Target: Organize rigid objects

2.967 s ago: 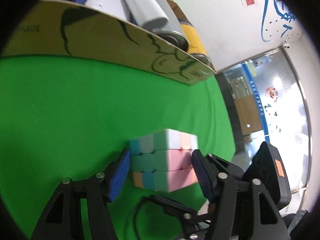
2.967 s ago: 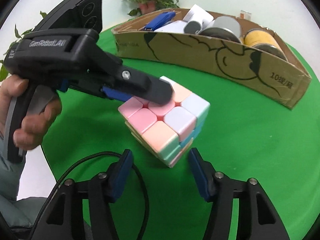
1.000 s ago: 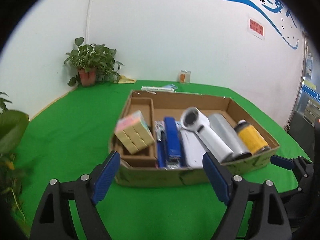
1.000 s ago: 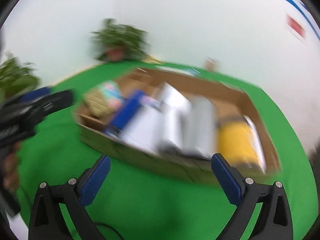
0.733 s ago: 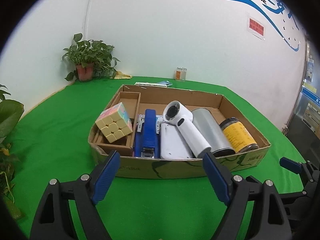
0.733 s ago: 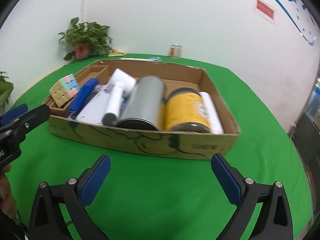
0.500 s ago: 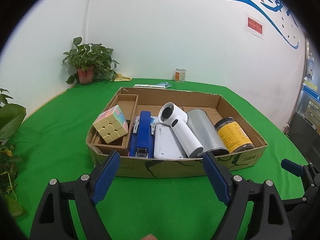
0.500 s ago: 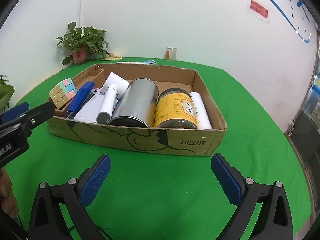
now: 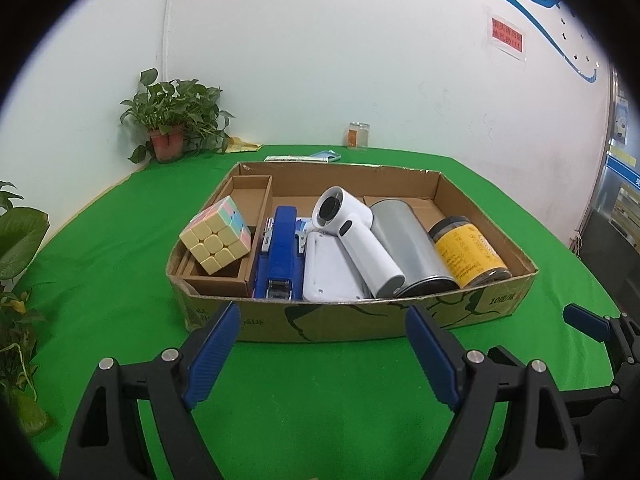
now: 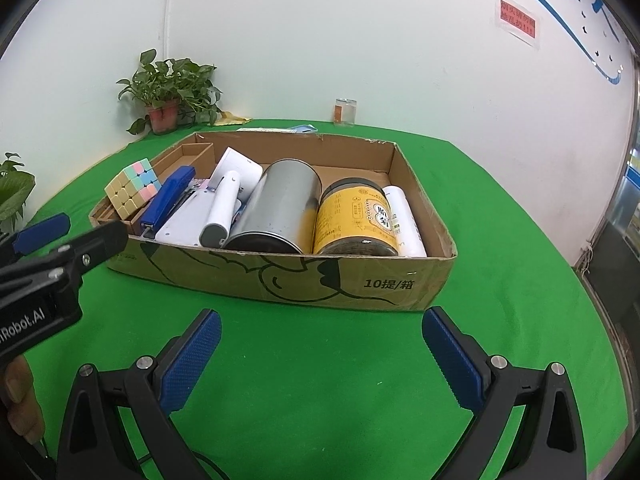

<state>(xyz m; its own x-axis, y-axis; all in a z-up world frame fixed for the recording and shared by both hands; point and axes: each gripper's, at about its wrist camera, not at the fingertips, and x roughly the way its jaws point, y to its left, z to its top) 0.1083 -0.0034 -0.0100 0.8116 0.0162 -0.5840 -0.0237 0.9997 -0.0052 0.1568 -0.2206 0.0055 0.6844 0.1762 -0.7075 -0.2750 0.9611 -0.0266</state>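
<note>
Both claws have pulled back from the box (image 9: pixel 344 322), and the cube (image 9: pixel 216 242) now sits tilted in the small compartment at its left end. Left claw (image 9: pixel 322 354) and right claw (image 10: pixel 320 360) hang wide and empty over the green table (image 10: pixel 320 360). Perched on a corner, the cube could tip against the stapler (image 9: pixel 280 256) if the box gets nudged.

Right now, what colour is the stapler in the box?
The stapler is blue, with a metal tip; it shows best in the left wrist view.
</note>
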